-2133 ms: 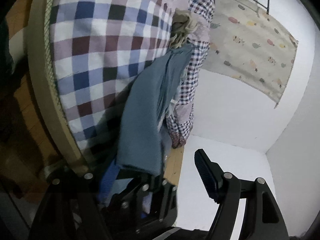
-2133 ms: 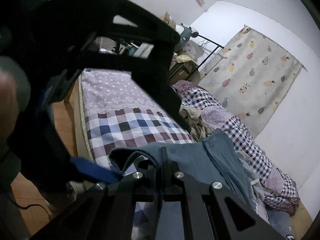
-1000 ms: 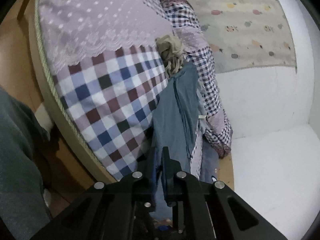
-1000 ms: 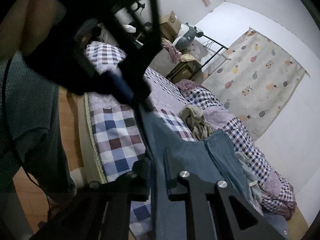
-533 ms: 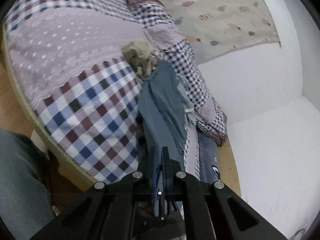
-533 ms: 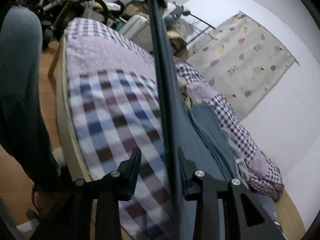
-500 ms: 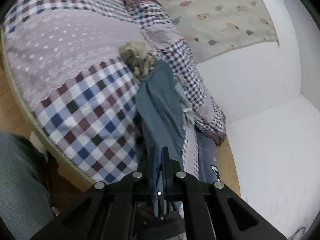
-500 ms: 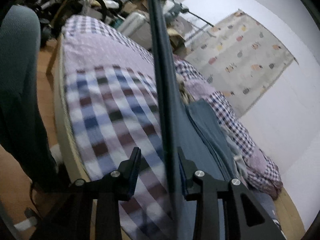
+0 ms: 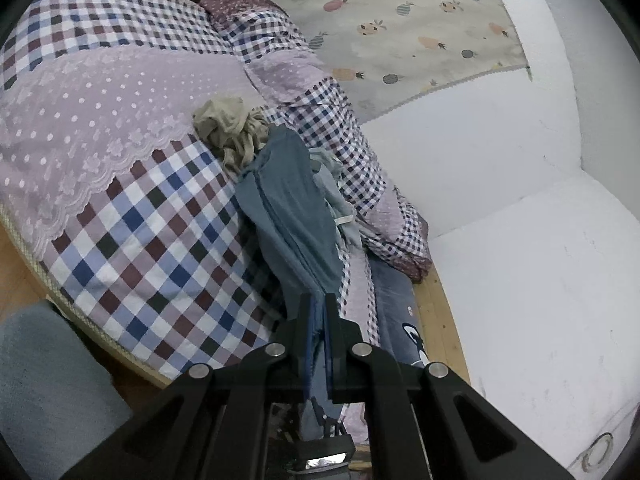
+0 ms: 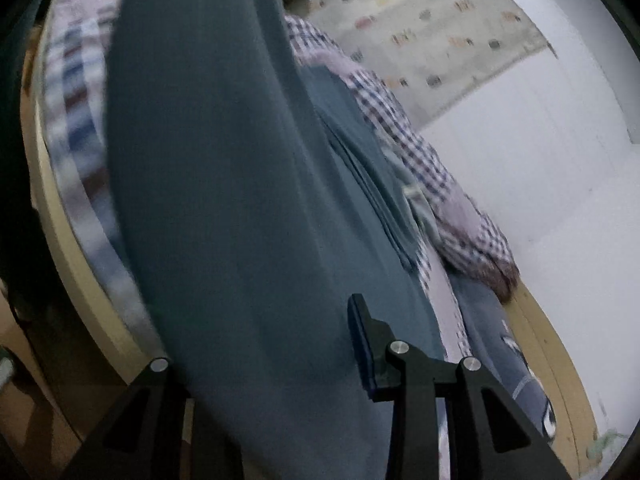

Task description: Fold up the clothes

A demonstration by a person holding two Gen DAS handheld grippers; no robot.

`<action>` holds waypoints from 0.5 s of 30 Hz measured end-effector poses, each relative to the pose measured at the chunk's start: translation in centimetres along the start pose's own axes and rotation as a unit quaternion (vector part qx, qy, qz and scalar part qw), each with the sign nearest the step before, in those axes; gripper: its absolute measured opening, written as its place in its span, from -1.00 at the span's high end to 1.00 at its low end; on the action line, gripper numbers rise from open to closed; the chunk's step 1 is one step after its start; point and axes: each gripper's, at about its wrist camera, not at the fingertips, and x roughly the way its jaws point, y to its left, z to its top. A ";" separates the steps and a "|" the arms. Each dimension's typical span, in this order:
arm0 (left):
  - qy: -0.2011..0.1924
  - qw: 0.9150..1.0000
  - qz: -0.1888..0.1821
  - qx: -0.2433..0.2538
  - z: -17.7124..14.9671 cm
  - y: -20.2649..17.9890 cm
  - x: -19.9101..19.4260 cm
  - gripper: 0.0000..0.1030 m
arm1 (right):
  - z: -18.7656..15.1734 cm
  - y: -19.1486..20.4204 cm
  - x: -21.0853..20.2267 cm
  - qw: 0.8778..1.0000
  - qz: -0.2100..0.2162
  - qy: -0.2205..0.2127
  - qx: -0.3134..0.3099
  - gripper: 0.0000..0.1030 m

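pinching the blue garment [image 9: 292, 216] edge, left gripper [image 9: 316, 312] jaws together on it; right gripper [image 10: 280, 344] jaws apart, just been opening, cloth hanging between (soft, light, limp). garment trails onto the bed [image 9: 132, 216]; take hems or corners.

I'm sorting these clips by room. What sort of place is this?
Most likely a home bedroom: a bed under a checked and dotted bedspread, a rumpled quilt by the wall, and a pineapple-print curtain behind it.
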 end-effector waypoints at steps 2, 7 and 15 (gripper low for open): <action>0.001 1.000 0.000 0.003 0.2 -0.1 0.0 0.95 | -1.6 -0.5 0.4 1.000 -0.010 0.020 -0.001 0.31; 0.003 1.000 0.004 0.008 0.6 -0.4 0.2 0.95 | -5.9 -2.6 1.7 0.997 -0.045 0.065 -0.001 0.34; 0.006 1.000 0.005 0.012 0.6 -0.5 0.4 0.95 | -9.8 -5.2 0.9 0.993 -0.074 0.095 0.011 0.59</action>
